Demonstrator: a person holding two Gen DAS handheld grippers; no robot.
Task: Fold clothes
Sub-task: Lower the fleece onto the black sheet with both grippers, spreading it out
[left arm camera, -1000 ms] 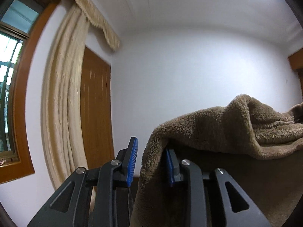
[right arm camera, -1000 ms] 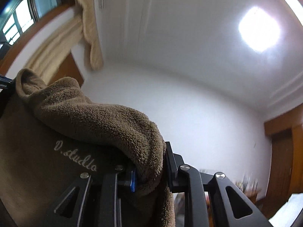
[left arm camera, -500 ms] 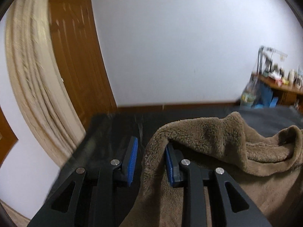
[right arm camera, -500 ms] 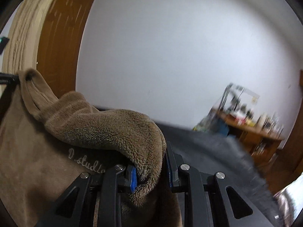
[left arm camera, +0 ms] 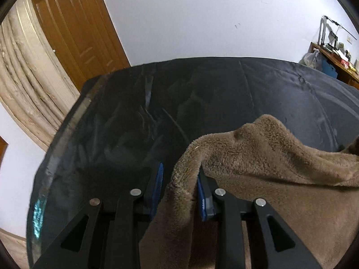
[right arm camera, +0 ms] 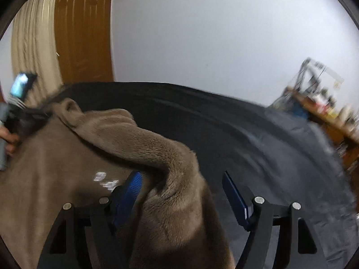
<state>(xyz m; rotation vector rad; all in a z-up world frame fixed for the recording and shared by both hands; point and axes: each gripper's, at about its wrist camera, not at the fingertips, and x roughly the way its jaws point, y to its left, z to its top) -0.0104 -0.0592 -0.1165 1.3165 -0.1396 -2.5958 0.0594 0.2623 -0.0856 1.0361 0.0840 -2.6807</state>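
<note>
A brown fleece garment (left arm camera: 269,157) lies spread on the dark bed cover (left arm camera: 202,100). One raised fold of it stands between the pads of my left gripper (left arm camera: 179,168). Those jaws are starting to open, and the pads still touch the fold. In the right wrist view the garment (right arm camera: 67,168) stretches away to the left, with blurred white lettering on it. My right gripper (right arm camera: 181,174) is opening wide. The fold slumps against its left pad (right arm camera: 132,188), and a clear gap separates it from the right pad. A hand (right arm camera: 9,137) shows at the far left edge.
The dark bed cover (right arm camera: 224,123) runs far and right of the garment, and its left edge (left arm camera: 56,157) drops off to the floor. A wooden door (left arm camera: 74,33) and a beige curtain (left arm camera: 29,78) stand beyond on the left. A cluttered desk (left arm camera: 332,53) is at far right.
Both views swung down from the ceiling and wall to the bed as the garment was lowered onto it. The right jaws went from clamped on the fold to wide apart.
</note>
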